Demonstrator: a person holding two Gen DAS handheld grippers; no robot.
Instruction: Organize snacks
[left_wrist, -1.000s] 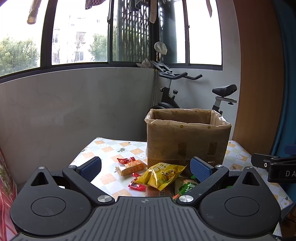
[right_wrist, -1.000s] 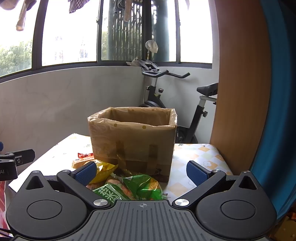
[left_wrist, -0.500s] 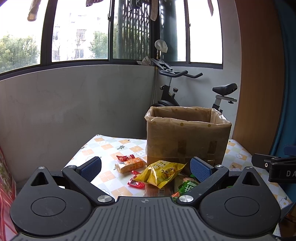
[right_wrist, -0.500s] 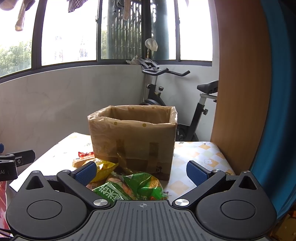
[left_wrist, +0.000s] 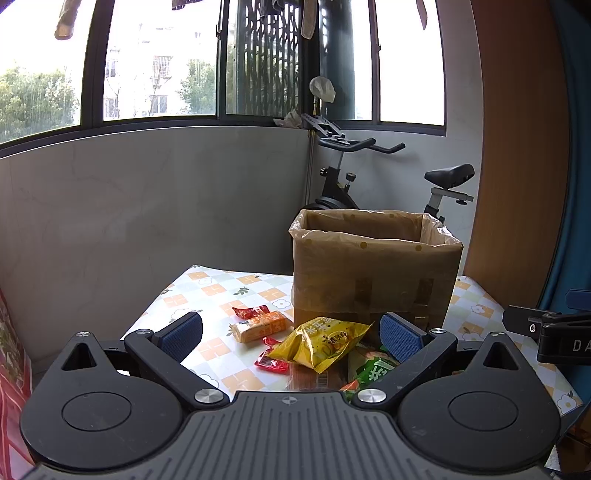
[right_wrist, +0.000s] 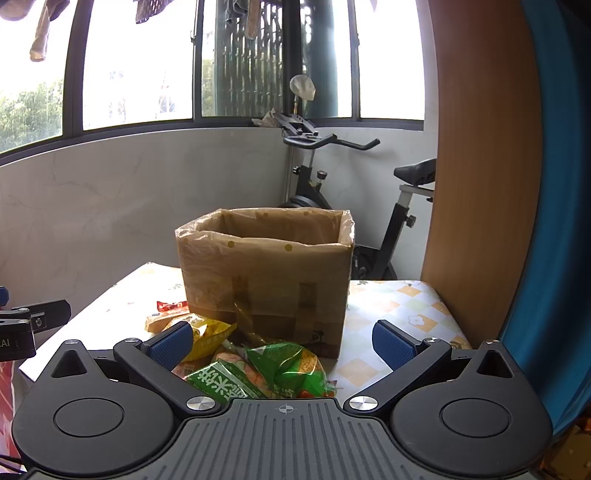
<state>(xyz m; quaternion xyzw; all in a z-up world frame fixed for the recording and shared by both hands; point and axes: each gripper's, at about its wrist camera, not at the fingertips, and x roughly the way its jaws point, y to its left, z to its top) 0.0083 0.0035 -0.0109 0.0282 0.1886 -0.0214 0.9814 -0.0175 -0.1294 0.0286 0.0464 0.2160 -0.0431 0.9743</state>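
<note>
A brown cardboard box lined with a plastic bag (left_wrist: 373, 273) (right_wrist: 266, 273) stands open on the patterned table (left_wrist: 207, 295). In front of it lie a yellow snack bag (left_wrist: 321, 341) (right_wrist: 210, 332), an orange bar (left_wrist: 258, 325), small red packets (left_wrist: 271, 363) and a green snack bag (right_wrist: 258, 373) (left_wrist: 373, 371). My left gripper (left_wrist: 290, 334) is open and empty above the snacks. My right gripper (right_wrist: 282, 343) is open and empty above the green bag.
An exercise bike (left_wrist: 369, 177) stands behind the table against the grey wall. A wooden panel (left_wrist: 517, 166) and a blue curtain (right_wrist: 554, 184) are on the right. The table's left edge drops off near a red patterned cloth (left_wrist: 11, 369).
Both grippers have risen and tilted slightly, so the box and snacks sit lower in view. Both stay open and empty.
</note>
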